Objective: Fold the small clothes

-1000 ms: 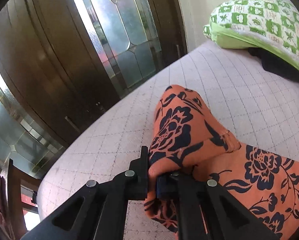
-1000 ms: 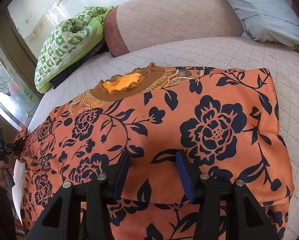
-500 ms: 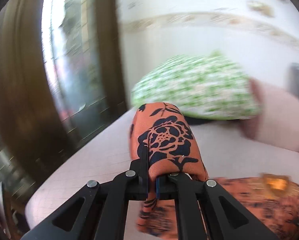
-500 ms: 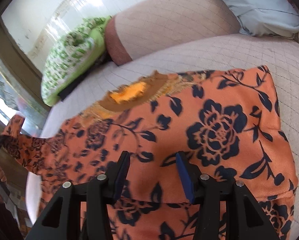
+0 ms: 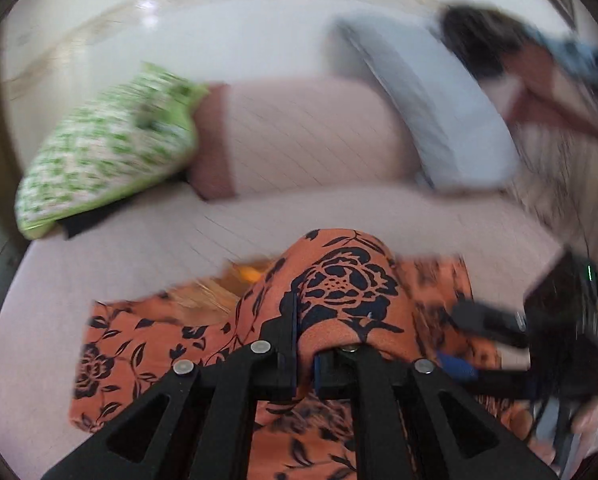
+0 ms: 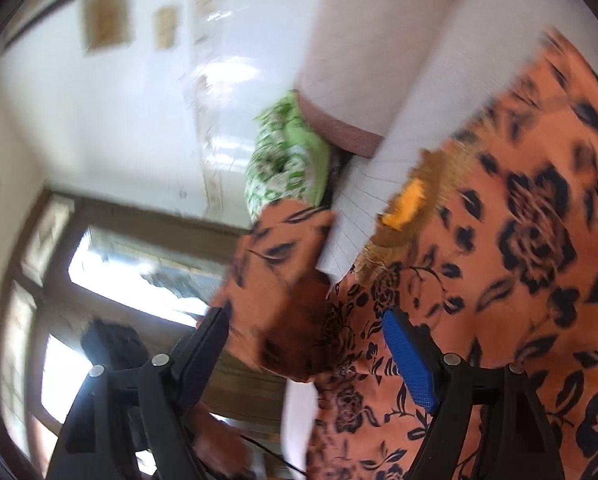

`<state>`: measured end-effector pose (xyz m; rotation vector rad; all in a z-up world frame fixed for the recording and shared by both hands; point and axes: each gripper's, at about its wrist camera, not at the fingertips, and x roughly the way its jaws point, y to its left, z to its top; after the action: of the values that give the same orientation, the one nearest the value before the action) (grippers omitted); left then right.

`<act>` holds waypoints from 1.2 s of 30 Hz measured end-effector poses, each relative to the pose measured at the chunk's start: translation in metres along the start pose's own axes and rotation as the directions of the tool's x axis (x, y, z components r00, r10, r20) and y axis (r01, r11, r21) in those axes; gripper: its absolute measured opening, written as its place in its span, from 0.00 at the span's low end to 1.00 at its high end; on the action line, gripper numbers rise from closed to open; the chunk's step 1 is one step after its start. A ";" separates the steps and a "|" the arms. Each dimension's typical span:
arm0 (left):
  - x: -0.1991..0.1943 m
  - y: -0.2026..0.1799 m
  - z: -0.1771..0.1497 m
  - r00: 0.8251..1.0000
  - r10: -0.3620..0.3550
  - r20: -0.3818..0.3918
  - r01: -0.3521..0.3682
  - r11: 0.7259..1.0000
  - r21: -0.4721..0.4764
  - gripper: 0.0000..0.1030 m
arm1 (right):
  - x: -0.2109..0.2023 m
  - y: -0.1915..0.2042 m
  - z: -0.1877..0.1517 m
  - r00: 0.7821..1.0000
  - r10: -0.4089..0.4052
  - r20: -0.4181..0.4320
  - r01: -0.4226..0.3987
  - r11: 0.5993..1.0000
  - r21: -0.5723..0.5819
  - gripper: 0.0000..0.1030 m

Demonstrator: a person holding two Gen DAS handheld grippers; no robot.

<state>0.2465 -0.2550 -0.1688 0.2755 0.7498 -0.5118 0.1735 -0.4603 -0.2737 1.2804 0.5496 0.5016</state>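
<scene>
Pinched tight in the left gripper [image 5: 306,354], a sleeve [image 5: 339,292] of the orange floral garment [image 6: 519,264] arches over its body, which lies flat on the quilted sofa seat [image 5: 147,240]; right gripper [image 6: 305,350] jaws are opening, pressing nothing

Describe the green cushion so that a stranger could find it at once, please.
Look at the pale quilted bed where the orange flowered garment lies. At its far end, against the white wall, a pinkish bolster lies. The green cushion leans beside it; only it has a green-and-white print.
</scene>
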 end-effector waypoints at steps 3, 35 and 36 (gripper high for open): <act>0.046 -0.009 -0.013 0.978 -0.013 -0.207 0.020 0.999 0.033 0.16 | -0.004 -0.022 0.007 0.996 -0.087 0.012 0.086 0.993 0.080 0.81; 0.067 0.157 -0.081 0.864 0.339 -0.372 -0.395 0.915 -0.083 0.70 | -0.033 -0.002 0.058 0.710 -0.646 0.280 0.696 0.704 -0.143 0.17; 0.065 0.158 -0.082 0.864 0.342 -0.369 -0.398 0.913 -0.086 0.70 | -0.036 0.004 0.058 0.708 -0.639 0.302 0.697 0.700 -0.152 0.23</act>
<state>0.3243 -0.1102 -0.2633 0.3569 1.0488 -0.0296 0.1824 -0.5257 -0.2552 0.7830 0.6898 -0.1981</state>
